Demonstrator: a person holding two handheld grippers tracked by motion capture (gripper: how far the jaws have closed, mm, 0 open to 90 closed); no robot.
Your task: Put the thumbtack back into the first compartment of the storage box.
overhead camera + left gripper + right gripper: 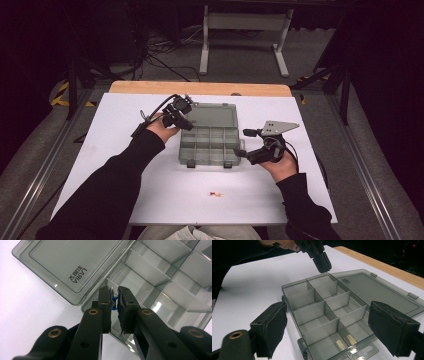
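Note:
A smoky clear compartment box (pixel 210 145) lies open mid-table, its lid (pixel 216 115) flat behind it. My left gripper (pixel 184 119) hovers over the box's back left corner, where the tray meets the lid. In the left gripper view its jaws are shut on a small blue piece (pixel 114 302) above a back compartment (pixel 130 282). In the right gripper view that gripper (pixel 322 265) points down at the far corner compartment (pixel 322 285). My right gripper (pixel 242 143) is at the box's right front corner, open, and the box (pixel 322 315) lies between its wide-apart pads (pixel 274 327).
Two tiny pieces, one red and one yellow (pixel 216 193), lie on the white table (pixel 125 150) in front of the box. A wooden strip (pixel 200 88) runs along the table's far edge. Dark floor, cables and a desk frame (pixel 245 30) lie beyond.

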